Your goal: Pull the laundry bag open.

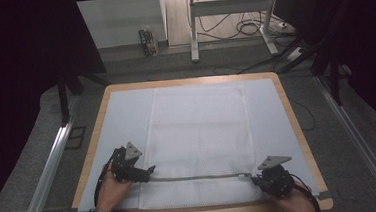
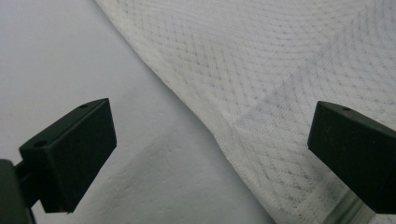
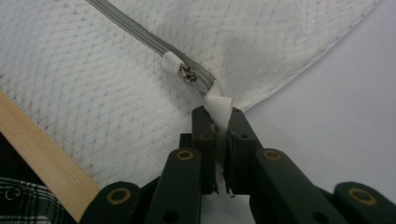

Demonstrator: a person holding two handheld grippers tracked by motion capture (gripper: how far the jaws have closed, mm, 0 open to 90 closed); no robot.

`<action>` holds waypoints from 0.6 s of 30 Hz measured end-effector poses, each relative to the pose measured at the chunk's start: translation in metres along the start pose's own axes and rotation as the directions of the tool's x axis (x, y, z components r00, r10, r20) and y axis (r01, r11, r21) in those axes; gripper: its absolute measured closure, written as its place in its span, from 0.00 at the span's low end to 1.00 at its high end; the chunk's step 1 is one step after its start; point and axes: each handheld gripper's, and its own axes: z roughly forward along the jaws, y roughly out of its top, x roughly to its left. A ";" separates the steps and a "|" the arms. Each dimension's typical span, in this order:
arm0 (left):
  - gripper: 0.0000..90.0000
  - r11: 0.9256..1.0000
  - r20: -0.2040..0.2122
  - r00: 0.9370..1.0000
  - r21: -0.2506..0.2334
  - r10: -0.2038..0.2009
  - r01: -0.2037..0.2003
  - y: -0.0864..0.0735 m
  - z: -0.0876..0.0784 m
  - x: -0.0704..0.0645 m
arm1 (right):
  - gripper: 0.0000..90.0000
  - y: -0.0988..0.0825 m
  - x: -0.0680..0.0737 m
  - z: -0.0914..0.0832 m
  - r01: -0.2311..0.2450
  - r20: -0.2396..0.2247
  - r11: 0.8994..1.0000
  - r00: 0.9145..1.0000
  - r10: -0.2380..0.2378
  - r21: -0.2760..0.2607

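A white mesh bag (image 1: 200, 135) lies flat on the white-covered table (image 1: 122, 120). A grey zipper (image 1: 196, 177) runs across it near the front edge. My left gripper (image 1: 150, 170) hovers at the zipper's left end. In the left gripper view it (image 2: 210, 149) stands open, one jaw over the bag's edge (image 2: 289, 70) and one over the bare cover (image 2: 56, 56), with nothing pinched. My right gripper (image 1: 255, 179) sits at the zipper's right end. In the right gripper view it (image 3: 218, 116) is shut on the white fabric tab (image 3: 218, 105) just past the zipper slider (image 3: 187, 73).
The table's wooden rim (image 1: 298, 128) frames the cover, and it runs close behind the right gripper (image 3: 37, 154). Metal rails (image 1: 50, 171) flank the table on the floor. A desk frame with cables (image 1: 240, 27) stands beyond the far edge.
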 end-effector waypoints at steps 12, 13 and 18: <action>0.02 0.996 0.143 0.990 -0.084 0.008 0.004 0.017 -0.007 -0.020 | 0.93 0.002 -0.002 -0.011 0.020 -0.017 0.996 1.000 -0.022 -0.089; 0.03 0.995 0.168 0.985 -0.095 0.035 -0.019 0.022 -0.007 -0.027 | 0.93 0.002 -0.002 -0.012 0.029 -0.019 0.995 0.999 -0.031 -0.100; 0.07 0.992 0.234 0.969 -0.113 0.081 -0.055 0.035 -0.001 -0.045 | 0.93 0.004 0.000 -0.014 0.057 -0.015 0.990 0.998 -0.060 -0.131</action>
